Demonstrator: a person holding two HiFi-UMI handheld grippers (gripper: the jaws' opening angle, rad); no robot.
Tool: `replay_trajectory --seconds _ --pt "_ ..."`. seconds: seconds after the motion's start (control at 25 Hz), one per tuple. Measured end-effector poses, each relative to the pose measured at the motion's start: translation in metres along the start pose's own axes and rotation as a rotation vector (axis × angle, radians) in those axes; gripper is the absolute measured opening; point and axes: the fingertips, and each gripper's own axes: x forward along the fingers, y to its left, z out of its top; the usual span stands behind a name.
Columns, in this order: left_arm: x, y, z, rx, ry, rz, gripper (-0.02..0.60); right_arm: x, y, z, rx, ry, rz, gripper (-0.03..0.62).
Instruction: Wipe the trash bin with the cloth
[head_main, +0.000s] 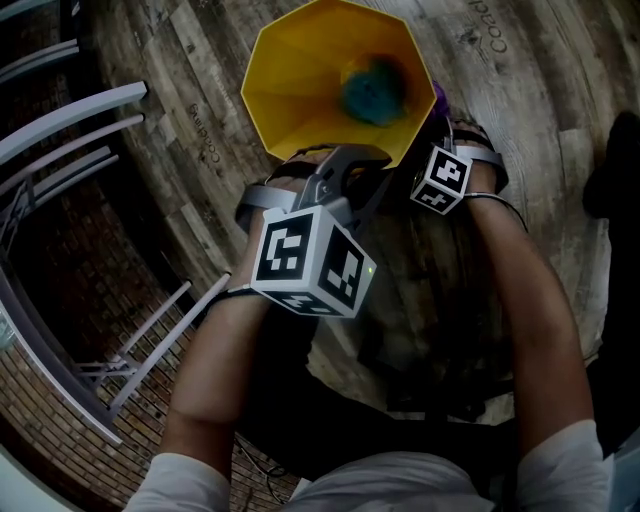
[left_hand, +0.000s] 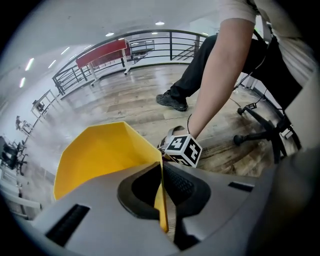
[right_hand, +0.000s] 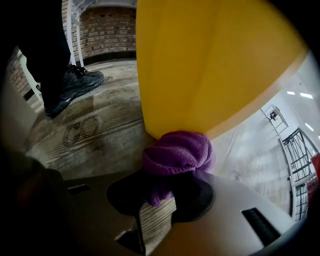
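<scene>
Standing upright on the plank floor (head_main: 180, 140), the yellow trash bin (head_main: 290, 90) shows its angular mouth open to the head view. White rails (head_main: 70, 150) run along the floor's left side, well apart from the bin.

Left gripper (left_hand: 162, 200): jaws closed on the bin's near rim. The thin yellow wall passes edge-on between the pads, with one jaw inside the bin and the other outside it.

Right gripper (right_hand: 165, 195): positioned outside the bin on its right side. Its jaws are clamped on a bunched purple cloth (right_hand: 177, 152). The cloth bulges beyond the jaw tips and is pressed into contact with the bin's outer wall. In the head view only a sliver of purple shows just beside the rim.

Bin interior: a small blue-green item (head_main: 375, 88) lies at the bottom. It is too blurred to identify.
</scene>
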Motion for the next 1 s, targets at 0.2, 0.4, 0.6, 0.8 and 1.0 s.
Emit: replay_trajectory --seconds 0.2,0.4,0.6,0.8,1.0 --pt "0.001 0.000 0.000 -0.017 0.009 0.016 0.011 0.000 -0.001 -0.003 0.033 0.012 0.034 0.112" --pt "-0.008 -0.006 -0.004 0.011 0.024 0.009 0.142 -0.030 -0.016 -0.007 0.183 -0.052 -0.019 0.112" --pt "-0.023 -0.008 -0.022 0.050 0.061 0.036 0.192 -0.076 -0.024 -0.012 0.240 -0.124 -0.094 0.112" --pt "-0.029 -0.007 -0.050 0.057 0.129 0.039 0.193 -0.121 -0.024 -0.006 0.252 -0.173 -0.153 0.112" --pt "-0.023 -0.003 -0.071 0.056 0.218 0.057 0.193 -0.164 -0.027 0.013 0.256 -0.239 -0.206 0.112"
